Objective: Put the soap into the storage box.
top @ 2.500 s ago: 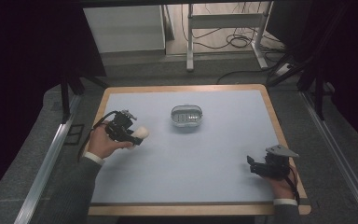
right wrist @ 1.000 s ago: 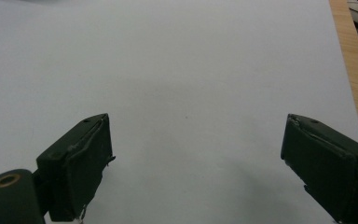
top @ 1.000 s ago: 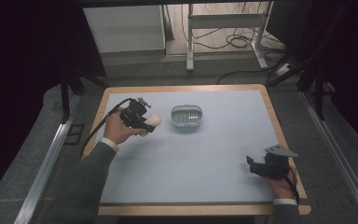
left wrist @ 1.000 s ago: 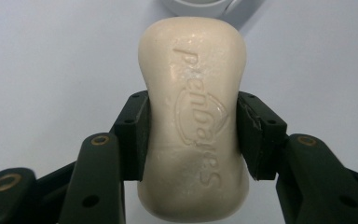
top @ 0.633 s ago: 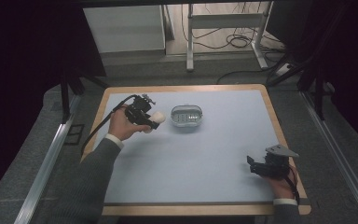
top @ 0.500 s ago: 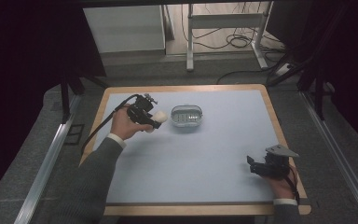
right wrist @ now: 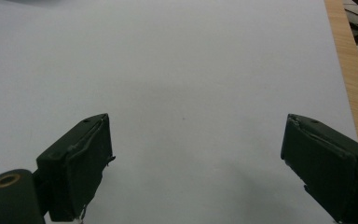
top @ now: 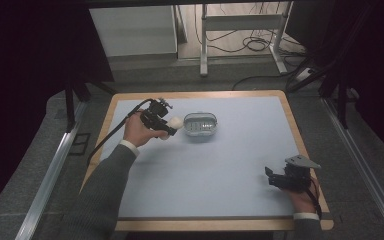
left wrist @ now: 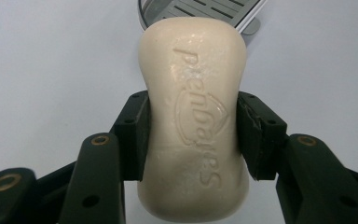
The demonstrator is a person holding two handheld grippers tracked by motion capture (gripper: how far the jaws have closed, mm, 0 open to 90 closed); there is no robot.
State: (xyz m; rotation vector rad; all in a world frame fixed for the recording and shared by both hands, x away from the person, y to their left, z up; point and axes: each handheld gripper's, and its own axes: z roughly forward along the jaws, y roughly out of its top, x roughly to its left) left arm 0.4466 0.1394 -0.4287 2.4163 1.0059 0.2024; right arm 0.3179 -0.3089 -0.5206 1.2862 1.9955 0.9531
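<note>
So the job here looks like getting a bar of soap into its dish, and I'd say it's maybe two thirds done: the soap is picked up and carried most of the way, but it isn't in the dish yet.

Starting nearest: the right gripper (top: 276, 177) sits by the near right corner of the table (top: 240, 205), jaws wide apart with nothing between them, just bare blue mat in its own view. It has no part in this right now.

Further out, the left gripper (top: 169, 127) has its jaws clamped on the soap (left wrist: 195, 116), pads pressing both long sides around the waist of the bar, which is up off the mat. The stamped lettering faces the camera.

Just past that is the dish (top: 201, 125), slotted, grey, standing on the mat in the far half. The soap is just beside its left edge, not over it yet.

What's left, I reckon: carry the bar over the dish, lower it, let go.

Count: one soap, one dish, two grippers, one table.
</note>
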